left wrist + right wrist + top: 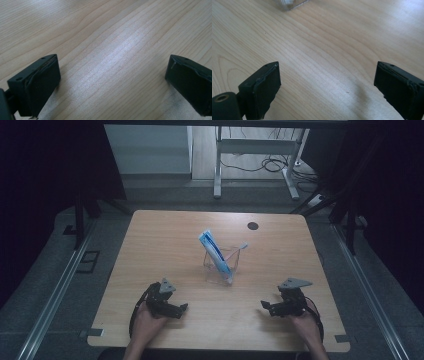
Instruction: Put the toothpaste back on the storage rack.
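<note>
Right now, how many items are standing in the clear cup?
2. A toothpaste tube leans toward the cup's far-left side; a toothbrush leans right, head poking over the rim. Anything smaller inside could be hidden.

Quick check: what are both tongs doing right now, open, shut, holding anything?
Left tongs: open, holding nothing, low over the bare table.
Right tongs: open, holding nothing, short of the clear cup.

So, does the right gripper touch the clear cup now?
Apart. In the high view, bare table lies between the right gripper and the clear cup; its jaws stand open with nothing between them.
</note>
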`<state>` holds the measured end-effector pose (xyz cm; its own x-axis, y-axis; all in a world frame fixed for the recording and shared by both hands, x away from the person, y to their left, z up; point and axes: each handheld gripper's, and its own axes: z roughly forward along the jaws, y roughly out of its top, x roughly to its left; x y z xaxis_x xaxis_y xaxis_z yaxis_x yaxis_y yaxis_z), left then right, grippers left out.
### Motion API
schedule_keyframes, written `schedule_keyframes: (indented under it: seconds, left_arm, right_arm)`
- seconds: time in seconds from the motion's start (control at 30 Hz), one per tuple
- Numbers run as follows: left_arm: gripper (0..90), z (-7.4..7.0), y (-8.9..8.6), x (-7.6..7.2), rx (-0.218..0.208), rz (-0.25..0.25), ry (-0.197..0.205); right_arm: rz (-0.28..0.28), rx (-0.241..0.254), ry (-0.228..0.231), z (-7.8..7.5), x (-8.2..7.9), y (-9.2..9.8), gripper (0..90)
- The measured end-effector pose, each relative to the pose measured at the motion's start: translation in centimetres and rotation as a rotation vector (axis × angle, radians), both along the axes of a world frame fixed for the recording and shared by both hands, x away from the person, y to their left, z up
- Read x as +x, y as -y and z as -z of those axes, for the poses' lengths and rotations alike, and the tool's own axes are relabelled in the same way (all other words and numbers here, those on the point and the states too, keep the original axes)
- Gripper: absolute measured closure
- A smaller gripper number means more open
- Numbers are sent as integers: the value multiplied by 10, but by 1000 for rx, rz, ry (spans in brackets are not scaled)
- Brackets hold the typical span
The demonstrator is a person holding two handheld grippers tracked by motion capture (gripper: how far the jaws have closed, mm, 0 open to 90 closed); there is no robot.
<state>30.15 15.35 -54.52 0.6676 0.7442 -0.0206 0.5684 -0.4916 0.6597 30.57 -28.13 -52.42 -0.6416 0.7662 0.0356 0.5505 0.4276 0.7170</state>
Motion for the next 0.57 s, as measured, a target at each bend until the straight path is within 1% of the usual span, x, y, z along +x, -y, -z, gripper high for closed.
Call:
schedule_keyframes:
  seconds: [0.07,0.23,0.27,0.33,0.37,0.57]
  left_arm:
    - [1,0,0,0,-2,0,0]
    - [1,0,0,0,-2,0,0]
    - [1,0,0,0,-2,0,1]
    - [1,0,0,0,-3,0,0]
    - [1,0,0,0,-2,0,1]
    - [1,0,0,0,-1,-1,0]
  right_arm:
    - [-2,-2,-6,4,-1,-1,67]
    - [-3,-25,-19,13,-2,-3,66]
    - [-1,-32,-21,15,-3,-3,55]
    - [-5,-40,8,18,-5,-5,32]
    - [-3,-36,13,19,-5,-5,26]
    - [4,-39,10,19,-6,-5,15]
